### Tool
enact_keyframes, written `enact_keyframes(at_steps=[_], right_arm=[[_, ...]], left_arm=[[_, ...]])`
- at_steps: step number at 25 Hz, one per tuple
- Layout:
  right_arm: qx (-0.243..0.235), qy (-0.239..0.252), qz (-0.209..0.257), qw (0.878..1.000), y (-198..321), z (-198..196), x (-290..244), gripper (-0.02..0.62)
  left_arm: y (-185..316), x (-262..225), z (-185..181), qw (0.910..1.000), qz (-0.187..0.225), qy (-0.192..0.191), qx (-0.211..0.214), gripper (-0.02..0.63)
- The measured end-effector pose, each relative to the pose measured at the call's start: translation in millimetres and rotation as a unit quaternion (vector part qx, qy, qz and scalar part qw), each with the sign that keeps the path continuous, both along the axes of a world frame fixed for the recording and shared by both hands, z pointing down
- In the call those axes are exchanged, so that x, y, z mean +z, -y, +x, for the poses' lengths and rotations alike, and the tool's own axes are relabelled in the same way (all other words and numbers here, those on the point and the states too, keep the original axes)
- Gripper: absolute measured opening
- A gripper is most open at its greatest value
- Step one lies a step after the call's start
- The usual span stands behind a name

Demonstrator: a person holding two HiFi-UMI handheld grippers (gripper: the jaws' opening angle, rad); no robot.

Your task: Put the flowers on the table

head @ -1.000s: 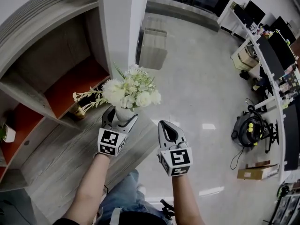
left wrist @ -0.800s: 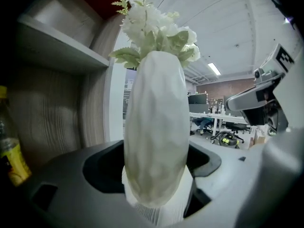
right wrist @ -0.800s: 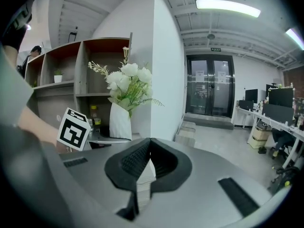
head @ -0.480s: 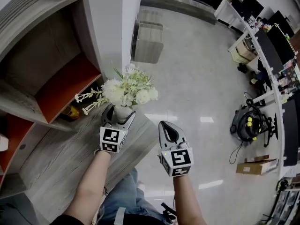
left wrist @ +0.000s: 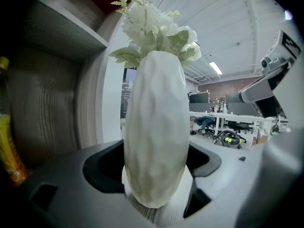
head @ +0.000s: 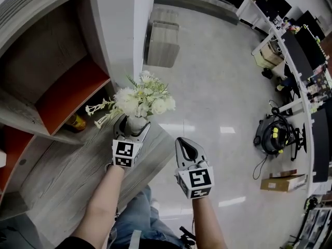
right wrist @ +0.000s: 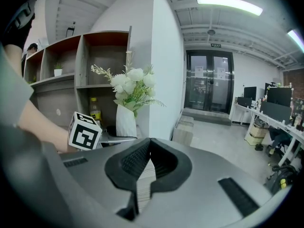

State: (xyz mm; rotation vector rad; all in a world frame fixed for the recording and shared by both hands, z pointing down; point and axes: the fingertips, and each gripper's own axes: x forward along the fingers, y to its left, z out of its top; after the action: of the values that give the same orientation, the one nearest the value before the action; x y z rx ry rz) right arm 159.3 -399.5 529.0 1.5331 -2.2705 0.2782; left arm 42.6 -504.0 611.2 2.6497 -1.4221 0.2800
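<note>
A white faceted vase [head: 136,123] holding white flowers [head: 142,100] stands upright in my left gripper [head: 133,126], which is shut on its lower body. In the left gripper view the vase [left wrist: 154,137] fills the middle between the jaws, with the blooms [left wrist: 152,27] above. It hangs over the far corner of the grey wooden table [head: 62,180]; whether its base touches the top is hidden. My right gripper [head: 187,150] is to the right, over the floor beyond the table's edge, shut with nothing in it. Its pads [right wrist: 141,177] meet.
A shelf unit with orange-red panels [head: 67,95] lines the left side, and a yellow bottle [head: 77,122] stands on its lower ledge just behind the vase. A white pillar [head: 122,30] rises behind. On the floor to the right are a vacuum cleaner [head: 272,136], a cardboard box [head: 282,183] and desks [head: 298,51].
The left gripper has sunk a little with the vase, nearer the tabletop. The right gripper has dropped slightly too. Both jaws stand as before.
</note>
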Motion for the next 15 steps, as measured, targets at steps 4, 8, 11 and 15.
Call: enact_keyframes(at_steps=[4, 8, 11, 15], right_arm=[[-0.001, -0.003, -0.004, 1.000, -7, 0, 1, 0.015], [0.002, -0.001, -0.008, 1.000, -12, -3, -1, 0.015], [0.005, 0.001, -0.016, 1.000, -20, -4, 0, 0.015], [0.013, 0.001, -0.023, 1.000, -25, -4, 4, 0.015]], left_arm=[[0, 3, 1, 1.0000, 0.001, -0.005, -0.009, 0.377], [1, 1, 1, 0.9999, 0.005, -0.005, -0.013, 0.379], [1, -3, 2, 0.9997, 0.006, -0.006, -0.022, 0.379], [3, -2, 1, 0.9994, -0.002, -0.013, -0.031, 0.379]])
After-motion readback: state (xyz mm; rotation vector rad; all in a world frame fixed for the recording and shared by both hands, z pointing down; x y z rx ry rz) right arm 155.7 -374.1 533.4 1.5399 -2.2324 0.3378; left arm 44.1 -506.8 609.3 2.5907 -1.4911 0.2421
